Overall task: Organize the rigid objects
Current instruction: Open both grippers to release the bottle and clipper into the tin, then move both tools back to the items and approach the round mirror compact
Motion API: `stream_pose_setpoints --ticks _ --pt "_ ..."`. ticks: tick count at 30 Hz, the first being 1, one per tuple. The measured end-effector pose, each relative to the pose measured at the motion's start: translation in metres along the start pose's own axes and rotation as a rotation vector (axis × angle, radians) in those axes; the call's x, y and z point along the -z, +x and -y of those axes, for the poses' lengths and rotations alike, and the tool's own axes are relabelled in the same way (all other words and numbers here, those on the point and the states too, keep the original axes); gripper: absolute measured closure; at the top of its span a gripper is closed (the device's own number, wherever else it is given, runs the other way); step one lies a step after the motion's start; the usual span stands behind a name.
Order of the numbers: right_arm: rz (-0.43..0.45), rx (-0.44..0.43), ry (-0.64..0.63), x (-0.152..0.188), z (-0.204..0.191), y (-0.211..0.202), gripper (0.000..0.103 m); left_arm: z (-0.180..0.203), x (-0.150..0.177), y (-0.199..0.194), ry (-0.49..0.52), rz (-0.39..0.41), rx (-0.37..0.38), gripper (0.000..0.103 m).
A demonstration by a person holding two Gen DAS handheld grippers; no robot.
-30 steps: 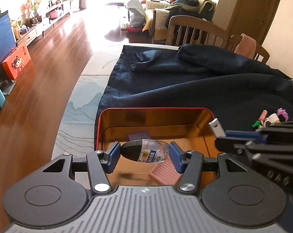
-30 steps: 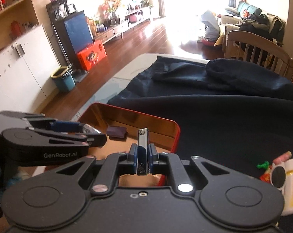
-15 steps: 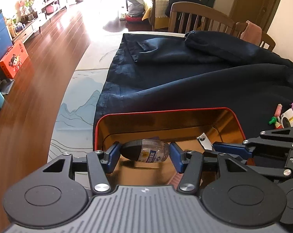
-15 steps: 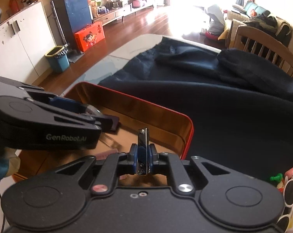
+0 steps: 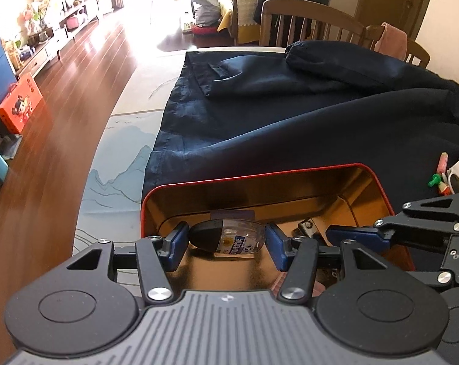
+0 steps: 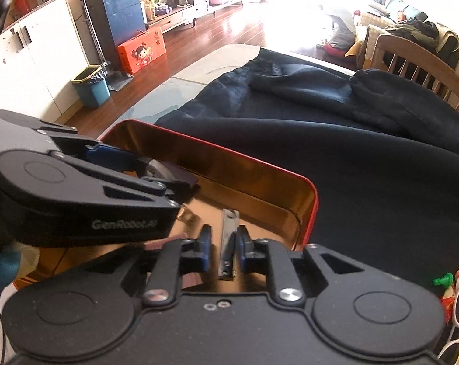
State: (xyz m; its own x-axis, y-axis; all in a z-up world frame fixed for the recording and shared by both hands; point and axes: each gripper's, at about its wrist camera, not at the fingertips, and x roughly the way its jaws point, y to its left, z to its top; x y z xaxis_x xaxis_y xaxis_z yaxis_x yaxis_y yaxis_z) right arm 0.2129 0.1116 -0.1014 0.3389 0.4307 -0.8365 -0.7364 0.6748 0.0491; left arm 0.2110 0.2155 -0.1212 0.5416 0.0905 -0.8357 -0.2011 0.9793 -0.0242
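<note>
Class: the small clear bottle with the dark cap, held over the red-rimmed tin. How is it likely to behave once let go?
The small bottle looks rounded and lies sideways in the left claw, so it may roll on the tin's smooth floor. It seems rigid, probably light. Its glossy surface could slip.

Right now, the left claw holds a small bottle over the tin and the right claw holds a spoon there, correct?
Not a spoon. The right wrist view shows a nail clipper between the right claw pads. The left claw does hold the bottle over the tin.

Left hand-held gripper clamped; right hand-held gripper just parting.
</note>
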Motion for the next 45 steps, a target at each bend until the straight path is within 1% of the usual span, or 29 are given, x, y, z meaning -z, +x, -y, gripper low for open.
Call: stream_pose_setpoints --ticks 8,14,16,22,28,29,31,33,39,41,42,44,45 --pt "0.007 -0.009 0.019 0.003 0.002 -0.012 0.069 0.002 0.001 -0.001 0.003 -0.001 -0.018 0.048" --pt "0.026 -0.008 0.043 0.011 0.003 -0.024 0.063 0.004 0.005 -0.008 0.000 0.002 -0.024 0.043" --pt "0.032 -0.013 0.051 0.013 0.003 -0.029 0.062 0.004 0.007 -0.011 -0.002 0.007 -0.021 0.039" --pt "0.055 -0.021 0.064 0.017 0.003 -0.043 0.059 0.006 0.012 -0.024 -0.011 0.023 -0.014 0.038" --pt "0.083 -0.023 0.072 0.020 0.003 -0.058 0.051 0.009 0.018 -0.038 -0.019 0.039 -0.007 0.037" --pt "0.086 -0.023 0.076 0.021 0.004 -0.061 0.048 0.010 0.019 -0.040 -0.017 0.043 -0.006 0.037" --pt "0.086 -0.028 0.087 0.023 0.006 -0.065 0.046 0.011 0.020 -0.045 -0.013 0.055 -0.009 0.033" --pt "0.090 -0.034 0.097 0.025 0.008 -0.069 0.042 0.012 0.023 -0.052 -0.010 0.070 -0.009 0.030" --pt "0.120 -0.039 0.109 0.033 0.011 -0.086 0.028 0.016 0.029 -0.070 -0.009 0.097 -0.005 0.029" --pt "0.135 -0.039 0.115 0.036 0.013 -0.092 0.019 0.017 0.030 -0.075 -0.019 0.104 0.001 0.028" --pt "0.143 -0.037 0.118 0.038 0.015 -0.095 0.016 0.018 0.031 -0.078 -0.024 0.106 0.003 0.027" --pt "0.165 -0.024 0.122 0.042 0.018 -0.103 0.005 0.020 0.033 -0.084 -0.028 0.119 -0.004 0.025" --pt "0.179 -0.021 0.123 0.044 0.019 -0.107 0.004 0.023 0.034 -0.087 -0.025 0.130 -0.016 0.025"
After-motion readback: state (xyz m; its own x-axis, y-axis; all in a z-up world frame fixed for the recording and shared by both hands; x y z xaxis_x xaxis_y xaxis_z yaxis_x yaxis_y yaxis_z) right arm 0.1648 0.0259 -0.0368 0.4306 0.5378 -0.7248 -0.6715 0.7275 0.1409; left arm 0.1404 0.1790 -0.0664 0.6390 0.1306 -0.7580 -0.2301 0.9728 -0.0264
